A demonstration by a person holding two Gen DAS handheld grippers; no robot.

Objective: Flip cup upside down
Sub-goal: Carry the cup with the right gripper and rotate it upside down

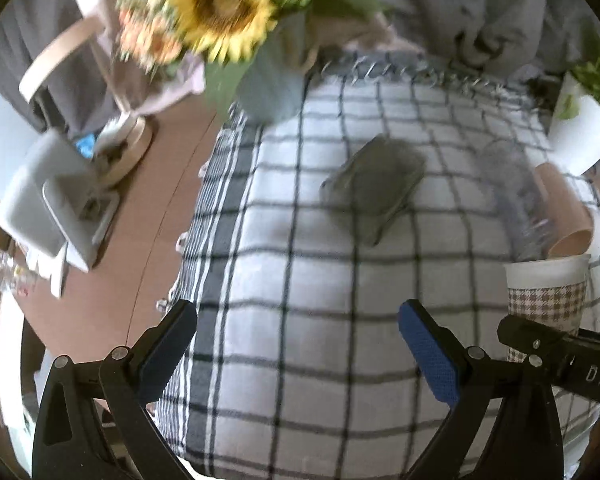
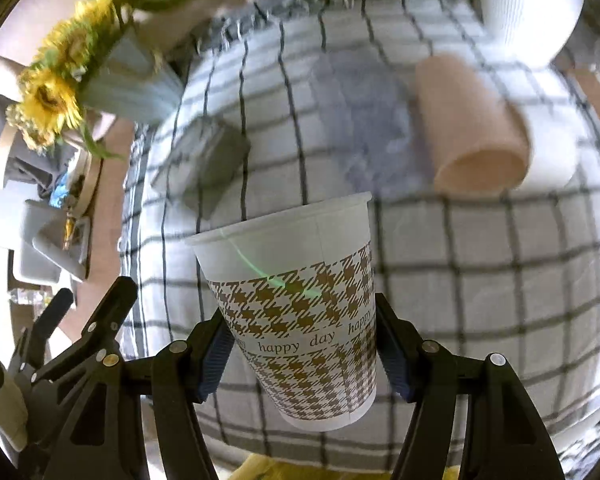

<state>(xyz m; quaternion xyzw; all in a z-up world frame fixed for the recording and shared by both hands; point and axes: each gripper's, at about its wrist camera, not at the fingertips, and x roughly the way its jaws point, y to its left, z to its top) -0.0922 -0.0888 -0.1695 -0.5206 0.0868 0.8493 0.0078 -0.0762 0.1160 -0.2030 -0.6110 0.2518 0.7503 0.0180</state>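
Observation:
A white paper cup (image 2: 300, 304) with a brown houndstooth band and the words "happy day" is held between the pads of my right gripper (image 2: 304, 356), rim up and tilted slightly, lifted above the checked cloth. The same cup (image 1: 548, 292) shows at the right edge of the left wrist view, with the right gripper's black finger (image 1: 556, 340) across its lower part. My left gripper (image 1: 296, 344) is open and empty, low over the cloth to the left of the cup.
A checked cloth (image 1: 300, 272) covers the table. On it lie a grey pouch (image 1: 374, 184), a clear glass (image 1: 516, 196) and a tan cup (image 2: 472, 128) on its side. A sunflower vase (image 1: 268, 80) and white plant pot (image 2: 528, 4) stand at the back.

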